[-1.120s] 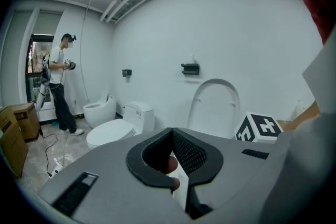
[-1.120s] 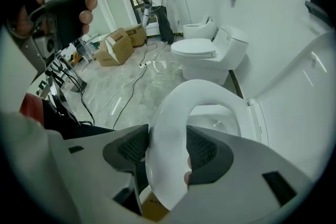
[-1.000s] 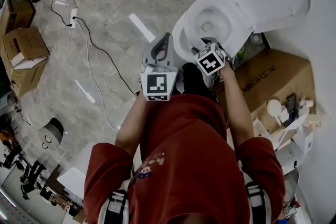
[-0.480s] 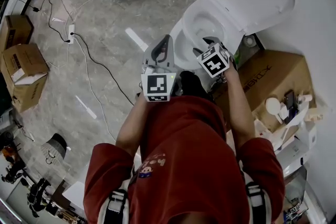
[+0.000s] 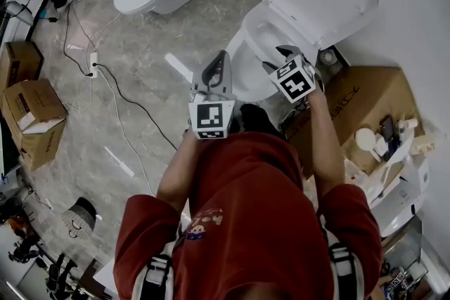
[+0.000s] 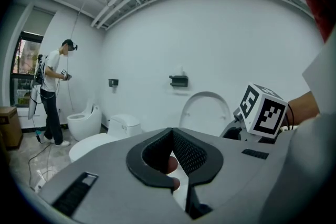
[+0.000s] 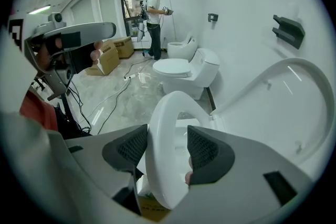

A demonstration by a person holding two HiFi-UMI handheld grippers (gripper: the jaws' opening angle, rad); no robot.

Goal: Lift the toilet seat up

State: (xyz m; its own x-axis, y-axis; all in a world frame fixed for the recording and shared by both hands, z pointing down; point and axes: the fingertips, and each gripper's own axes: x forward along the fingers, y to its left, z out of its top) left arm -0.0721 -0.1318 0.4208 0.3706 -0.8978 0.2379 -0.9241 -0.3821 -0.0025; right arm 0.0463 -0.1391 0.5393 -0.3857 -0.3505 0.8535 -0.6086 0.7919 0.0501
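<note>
Clearly, the right gripper [image 7: 167, 150] is clamping the front rim of the white plastic ring-shaped toilet seat [image 7: 164, 113], with one dark ribbed pad [image 7: 130, 148] pressing on its outer face and the other on its inner edge. The seat is standing tilted, its front edge clear of the white ceramic toilet bowl [image 5: 242, 74] and its hinge end low at the back. It is not lying flat, and it is not resting against the white oval lid [image 7: 286, 94], which is leaning upright on the wall behind. By my reading the lift is roughly half done, and what is left is swinging the rim back until it is meeting the lid, then letting go.

From the head view, the right gripper [image 5: 290, 53] is reaching forward over the bowl's near edge, with the forearm stretched out and the marker cube facing up. The left gripper [image 6: 172, 136] is doing nothing: its jaws are pressing together on nothing, and it is hanging just beside the bowl's left side, over the grey marbled floor [image 5: 133, 81].
</note>
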